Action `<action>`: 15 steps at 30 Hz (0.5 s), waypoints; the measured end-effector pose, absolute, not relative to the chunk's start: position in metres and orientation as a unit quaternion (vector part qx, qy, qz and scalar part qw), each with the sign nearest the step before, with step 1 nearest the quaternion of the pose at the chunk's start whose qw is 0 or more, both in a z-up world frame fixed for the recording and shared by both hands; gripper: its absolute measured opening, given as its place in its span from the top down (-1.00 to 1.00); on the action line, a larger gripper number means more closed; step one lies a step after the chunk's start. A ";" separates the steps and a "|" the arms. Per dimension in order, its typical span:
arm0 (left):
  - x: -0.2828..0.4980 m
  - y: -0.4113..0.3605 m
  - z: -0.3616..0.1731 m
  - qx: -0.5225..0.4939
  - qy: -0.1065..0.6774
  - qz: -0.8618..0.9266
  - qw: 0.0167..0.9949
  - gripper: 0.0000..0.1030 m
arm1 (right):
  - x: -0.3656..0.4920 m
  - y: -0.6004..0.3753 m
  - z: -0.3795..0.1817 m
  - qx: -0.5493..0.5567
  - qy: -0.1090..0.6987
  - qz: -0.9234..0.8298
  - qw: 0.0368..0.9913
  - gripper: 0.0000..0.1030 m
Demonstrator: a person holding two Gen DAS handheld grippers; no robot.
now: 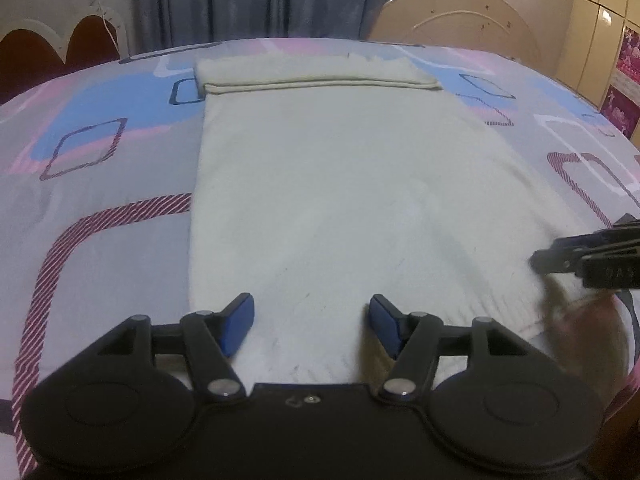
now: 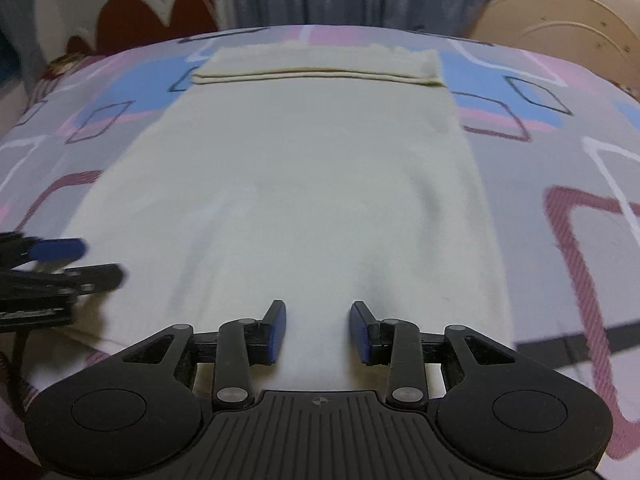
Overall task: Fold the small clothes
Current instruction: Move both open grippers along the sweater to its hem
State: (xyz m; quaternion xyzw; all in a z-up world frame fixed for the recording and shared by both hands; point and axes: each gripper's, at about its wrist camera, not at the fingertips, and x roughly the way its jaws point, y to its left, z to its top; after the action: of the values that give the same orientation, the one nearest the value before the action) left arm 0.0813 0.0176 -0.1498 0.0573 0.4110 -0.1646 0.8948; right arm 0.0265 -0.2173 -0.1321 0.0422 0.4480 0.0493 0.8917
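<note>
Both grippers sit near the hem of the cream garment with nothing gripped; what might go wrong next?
1. The left gripper and right gripper are open over the cream garment; closing here may pinch only the top layer.
2. Uneven lifting could skew the fold.
3. Dragging could undo the folded band at the far end.

Two black hand-held grippers with blue pads

The left gripper is matt black plastic; two round discs flank a smooth central plate; angled link arms pivot on silver rivets; each finger ends in a blue pad; a small faint mark sits at the plate's middle. The right gripper has the same build; its central plate is ribbed with parallel grooves and carries a small crosshair mark; silver rivets cap its pivots; its blue pads are narrower in view. A dark cable hangs beside the right gripper in the left wrist view.
</note>
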 end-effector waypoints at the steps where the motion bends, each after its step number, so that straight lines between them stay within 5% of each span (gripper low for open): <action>1: 0.081 0.019 -0.149 0.056 0.412 -0.164 0.895 -0.22 | 0.024 -0.222 -0.132 0.046 0.448 0.042 0.892 0.33; 9: 0.086 0.033 -0.131 0.030 0.399 -0.122 0.908 -0.42 | 0.018 -0.234 -0.119 0.078 0.441 0.022 0.894 0.31; 13: 0.092 0.044 -0.132 0.012 0.413 -0.109 0.904 -0.43 | 0.018 -0.237 -0.113 0.082 0.432 0.007 0.898 -0.13; 15: 0.093 0.049 -0.135 0.007 0.421 -0.106 0.901 -0.42 | 0.017 -0.239 -0.111 0.081 0.430 0.001 0.899 -0.14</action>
State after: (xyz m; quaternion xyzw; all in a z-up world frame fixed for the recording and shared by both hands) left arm 0.0934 0.0488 -0.1354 0.0071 0.4213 -0.1065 0.9006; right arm 0.0168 -0.2395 -0.1113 0.0814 0.4296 0.0005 0.8994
